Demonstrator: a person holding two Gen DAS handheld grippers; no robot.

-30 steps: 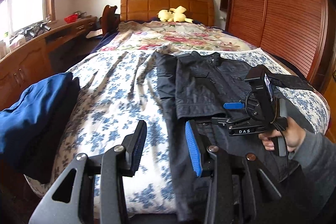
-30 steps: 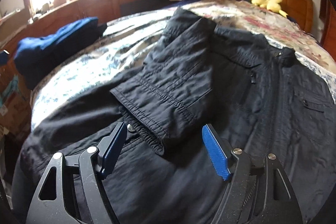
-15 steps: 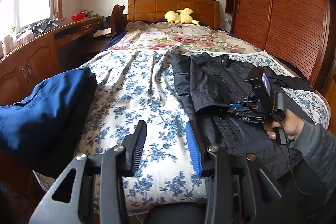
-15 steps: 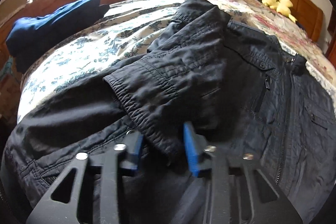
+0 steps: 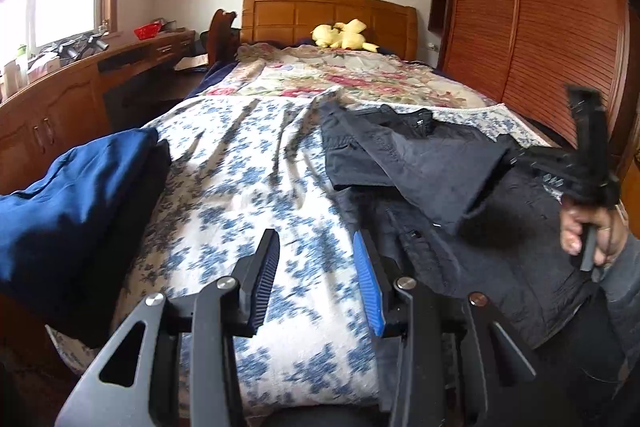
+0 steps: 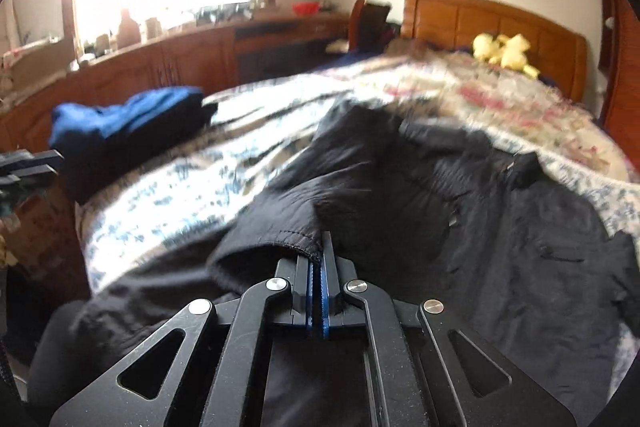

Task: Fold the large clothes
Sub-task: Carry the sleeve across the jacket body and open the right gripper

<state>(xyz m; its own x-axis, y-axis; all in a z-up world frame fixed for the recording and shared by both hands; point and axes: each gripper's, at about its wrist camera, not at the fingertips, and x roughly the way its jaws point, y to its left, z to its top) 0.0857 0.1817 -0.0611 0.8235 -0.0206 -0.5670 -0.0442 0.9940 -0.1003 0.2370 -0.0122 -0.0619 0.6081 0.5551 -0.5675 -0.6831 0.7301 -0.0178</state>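
The right gripper (image 6: 319, 267) has just closed, clamped on the black jacket's (image 6: 500, 227) sleeve cuff (image 6: 276, 239), lifted above the body spread ahead. The left gripper (image 5: 316, 279) hovers apart, empty, over bare floral bedspread (image 5: 240, 187) beside the jacket's edge. No writing legible.

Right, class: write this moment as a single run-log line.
right gripper: just closed, shut on jacket sleeve, lifted | left gripper: open, empty, over bedspread | black jacket: fold underway
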